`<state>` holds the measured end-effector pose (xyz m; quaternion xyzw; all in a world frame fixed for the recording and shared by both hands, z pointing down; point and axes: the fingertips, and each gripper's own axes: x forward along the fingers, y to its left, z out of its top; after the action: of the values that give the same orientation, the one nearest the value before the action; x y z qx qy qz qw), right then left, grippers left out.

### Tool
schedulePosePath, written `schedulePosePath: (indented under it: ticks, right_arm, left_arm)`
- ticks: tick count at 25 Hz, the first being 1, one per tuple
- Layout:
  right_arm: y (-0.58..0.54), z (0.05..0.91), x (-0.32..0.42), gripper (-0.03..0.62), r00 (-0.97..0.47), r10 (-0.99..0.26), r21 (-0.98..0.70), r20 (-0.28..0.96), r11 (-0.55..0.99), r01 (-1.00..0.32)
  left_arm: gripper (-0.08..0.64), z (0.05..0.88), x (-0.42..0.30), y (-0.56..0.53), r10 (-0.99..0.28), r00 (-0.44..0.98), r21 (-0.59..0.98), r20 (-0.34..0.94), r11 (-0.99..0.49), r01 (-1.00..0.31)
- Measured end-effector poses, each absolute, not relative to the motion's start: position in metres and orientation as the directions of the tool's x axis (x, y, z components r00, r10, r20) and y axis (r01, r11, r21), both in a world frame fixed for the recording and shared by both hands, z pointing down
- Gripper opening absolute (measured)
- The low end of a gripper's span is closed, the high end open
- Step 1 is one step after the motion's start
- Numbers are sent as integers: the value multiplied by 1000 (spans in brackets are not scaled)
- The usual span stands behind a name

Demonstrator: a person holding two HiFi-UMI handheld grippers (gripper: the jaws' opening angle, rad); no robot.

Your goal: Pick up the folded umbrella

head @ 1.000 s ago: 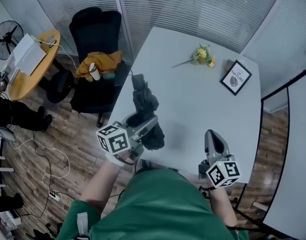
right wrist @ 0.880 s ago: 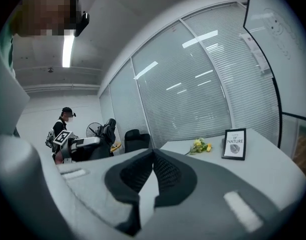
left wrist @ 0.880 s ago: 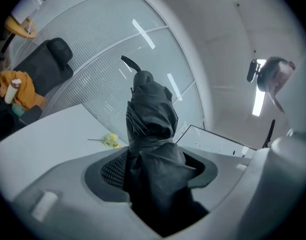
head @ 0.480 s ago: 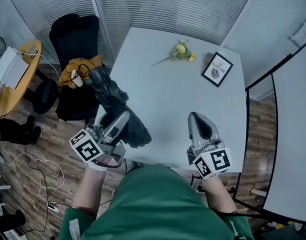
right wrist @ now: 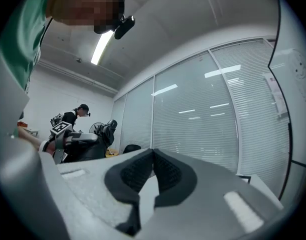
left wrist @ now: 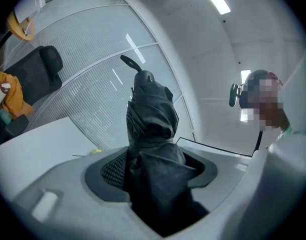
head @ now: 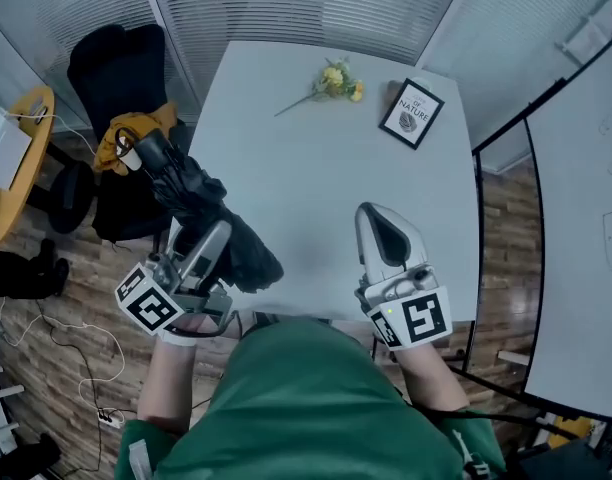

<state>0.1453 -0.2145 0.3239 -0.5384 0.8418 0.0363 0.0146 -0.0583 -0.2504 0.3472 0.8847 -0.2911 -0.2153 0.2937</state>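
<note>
The folded black umbrella (head: 201, 208) is up off the white table (head: 316, 168), hanging over its left edge, one end pointing up-left toward the chair. My left gripper (head: 216, 240) is shut on its thicker lower part. In the left gripper view the umbrella (left wrist: 150, 129) fills the gap between the jaws of the left gripper (left wrist: 153, 171), pressed by both pads, and its strap end sticks upward. My right gripper (head: 372, 218) hovers over the table's near right part, shut and holding nothing. In the right gripper view the pads of the right gripper (right wrist: 153, 156) meet.
A sprig of yellow flowers (head: 332, 78) and a small framed picture (head: 413, 113) lie at the table's far side. A black chair (head: 111, 78) with an orange garment (head: 136, 133) stands left of the table, a yellow round table (head: 11, 168) beyond it. Slatted blinds run behind.
Both grippers have risen. The umbrella went up with the left gripper and swung left, its far end now over the chair side. The right gripper rolled and stayed shut.
</note>
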Motion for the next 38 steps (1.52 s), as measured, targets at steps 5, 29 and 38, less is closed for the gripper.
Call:
schedulePosePath:
  ticks: [5,29,38]
  right_arm:
    - [-215,323,145,3,-420,-906,53,-60,417,-907]
    - [-219,324,133,3,-440,-897,72,-49,436,-897]
    - [-223,320,131,3,-453,-890,81,-52,449,-890]
  left_arm:
    - [299,345,-57,-251,-633,741,652,-226,-663,-367]
    - [299,363,-58,-245,-612,766,683,-196,-646,-341]
    - [299,359,-60,-248,-611,766,678,-201,-651,-341]
